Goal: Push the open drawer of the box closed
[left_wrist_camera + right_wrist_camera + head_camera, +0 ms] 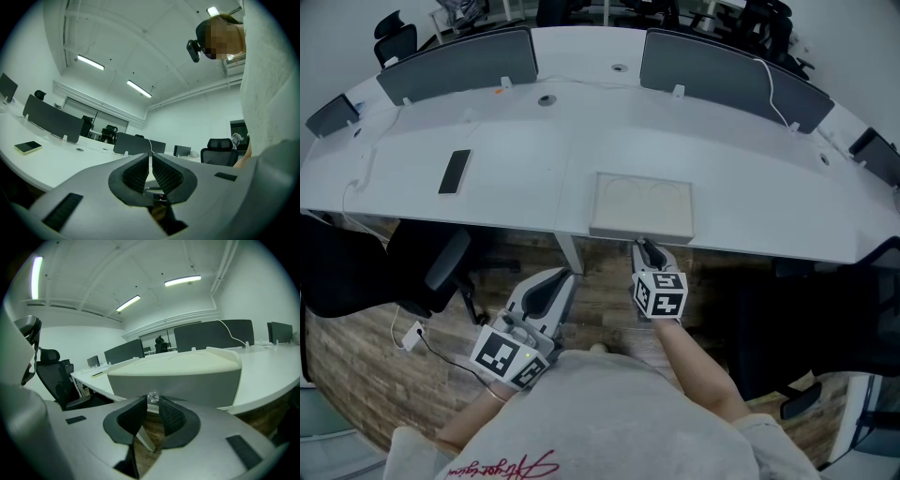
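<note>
A cream-white box (pixel 642 206) sits at the near edge of the white desk (pixel 741 178). Its grey drawer front (pixel 173 387) faces me, with a small clear knob (pixel 153 396) in the middle. How far the drawer stands out I cannot tell. My right gripper (pixel 649 251) points straight at that front, and in the right gripper view its tips (pixel 152 402) are shut on the knob. Low on the left, my left gripper (pixel 551 286) hangs below the desk edge, away from the box. It is shut and empty in the left gripper view (pixel 150 157).
A dark phone (pixel 455 171) lies on the desk to the left. Grey divider panels (pixel 459 61) stand along the back. A black office chair (pixel 427 267) is under the desk at left, over wooden floor (pixel 600 300). Dark shapes sit at lower right.
</note>
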`<state>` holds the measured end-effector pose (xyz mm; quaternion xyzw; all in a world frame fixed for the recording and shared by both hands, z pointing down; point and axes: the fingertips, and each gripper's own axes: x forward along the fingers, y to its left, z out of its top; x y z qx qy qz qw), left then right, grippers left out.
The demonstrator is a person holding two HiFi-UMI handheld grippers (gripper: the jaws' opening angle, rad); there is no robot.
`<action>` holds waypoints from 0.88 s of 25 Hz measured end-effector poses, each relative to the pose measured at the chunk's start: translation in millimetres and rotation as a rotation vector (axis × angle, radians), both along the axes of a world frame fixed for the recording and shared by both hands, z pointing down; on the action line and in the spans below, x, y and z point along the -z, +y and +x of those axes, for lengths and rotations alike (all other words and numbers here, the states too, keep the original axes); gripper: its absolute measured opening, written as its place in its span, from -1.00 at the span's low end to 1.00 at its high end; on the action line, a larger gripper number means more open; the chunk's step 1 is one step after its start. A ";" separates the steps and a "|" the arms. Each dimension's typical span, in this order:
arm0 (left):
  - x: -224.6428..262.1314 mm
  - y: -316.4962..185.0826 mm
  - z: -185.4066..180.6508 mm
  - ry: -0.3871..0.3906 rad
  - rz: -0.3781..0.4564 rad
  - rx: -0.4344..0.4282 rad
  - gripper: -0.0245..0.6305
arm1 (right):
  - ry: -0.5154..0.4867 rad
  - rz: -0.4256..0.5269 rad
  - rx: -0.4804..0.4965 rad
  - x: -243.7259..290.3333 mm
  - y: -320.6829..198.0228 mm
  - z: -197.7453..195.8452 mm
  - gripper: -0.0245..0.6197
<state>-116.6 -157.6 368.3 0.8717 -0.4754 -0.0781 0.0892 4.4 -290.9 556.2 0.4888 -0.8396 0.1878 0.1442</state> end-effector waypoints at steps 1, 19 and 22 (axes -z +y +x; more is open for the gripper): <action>0.3 0.3 0.5 -0.001 0.001 -0.001 -0.81 | 0.009 -0.005 0.004 -1.9 1.5 -0.7 -0.70; 11.5 35.7 26.1 0.009 0.040 -0.023 -0.81 | -0.090 0.155 0.042 84.5 81.2 14.7 -0.75; 15.7 47.2 37.6 0.015 0.053 -0.038 -0.81 | -0.096 0.221 0.074 114.8 105.1 17.2 -0.82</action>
